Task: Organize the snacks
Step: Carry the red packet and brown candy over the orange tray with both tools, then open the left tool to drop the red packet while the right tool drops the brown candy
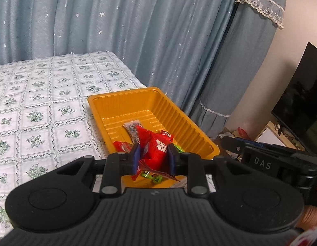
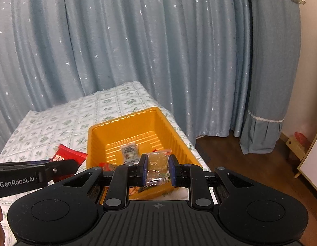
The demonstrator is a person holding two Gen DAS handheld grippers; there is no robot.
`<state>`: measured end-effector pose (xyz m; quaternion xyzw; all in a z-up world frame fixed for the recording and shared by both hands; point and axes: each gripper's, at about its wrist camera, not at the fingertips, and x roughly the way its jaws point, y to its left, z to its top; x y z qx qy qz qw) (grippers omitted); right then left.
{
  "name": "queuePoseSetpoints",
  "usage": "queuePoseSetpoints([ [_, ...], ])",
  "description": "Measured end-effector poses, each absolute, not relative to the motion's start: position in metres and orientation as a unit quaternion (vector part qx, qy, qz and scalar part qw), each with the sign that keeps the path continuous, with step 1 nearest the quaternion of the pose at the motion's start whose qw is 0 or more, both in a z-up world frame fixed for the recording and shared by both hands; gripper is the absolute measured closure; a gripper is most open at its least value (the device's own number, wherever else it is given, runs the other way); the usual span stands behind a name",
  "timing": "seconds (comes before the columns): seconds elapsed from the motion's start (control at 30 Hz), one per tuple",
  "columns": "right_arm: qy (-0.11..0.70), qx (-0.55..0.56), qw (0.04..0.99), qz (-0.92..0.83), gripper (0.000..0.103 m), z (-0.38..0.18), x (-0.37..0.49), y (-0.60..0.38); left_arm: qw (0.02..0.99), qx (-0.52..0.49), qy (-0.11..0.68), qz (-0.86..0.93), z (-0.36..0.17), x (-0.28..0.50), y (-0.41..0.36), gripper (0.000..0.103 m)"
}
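An orange plastic tray (image 1: 158, 100) sits at the table's right edge; it also shows in the right wrist view (image 2: 92, 141). It holds several snack packets, among them a clear printed one (image 1: 132, 128). My left gripper (image 1: 154, 155) is shut on a red snack packet (image 1: 156, 149) above the tray's near end. My right gripper (image 2: 157, 171) is shut on a clear packet of yellow-brown snack (image 2: 158, 164) above the tray's near edge. In the right wrist view the left gripper (image 2: 62, 167) comes in from the left with the red packet (image 2: 68, 156).
The table has a white cloth with green flower squares (image 1: 41, 110). A blue starred curtain (image 1: 138, 30) hangs behind it. To the right are a covered tall object (image 1: 240, 61), a dark screen (image 1: 302, 94) and wooden floor (image 2: 240, 160).
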<state>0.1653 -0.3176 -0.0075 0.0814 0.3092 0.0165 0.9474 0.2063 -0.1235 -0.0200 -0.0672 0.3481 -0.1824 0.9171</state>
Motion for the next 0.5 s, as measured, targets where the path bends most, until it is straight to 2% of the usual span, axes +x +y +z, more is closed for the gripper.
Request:
queuePoseSetpoints([
  [0.5,0.332,0.082,0.939,0.023,0.081,-0.033,0.223,-0.329,0.909,-0.070,0.367,-0.185,-0.050,0.262,-0.139,0.078],
])
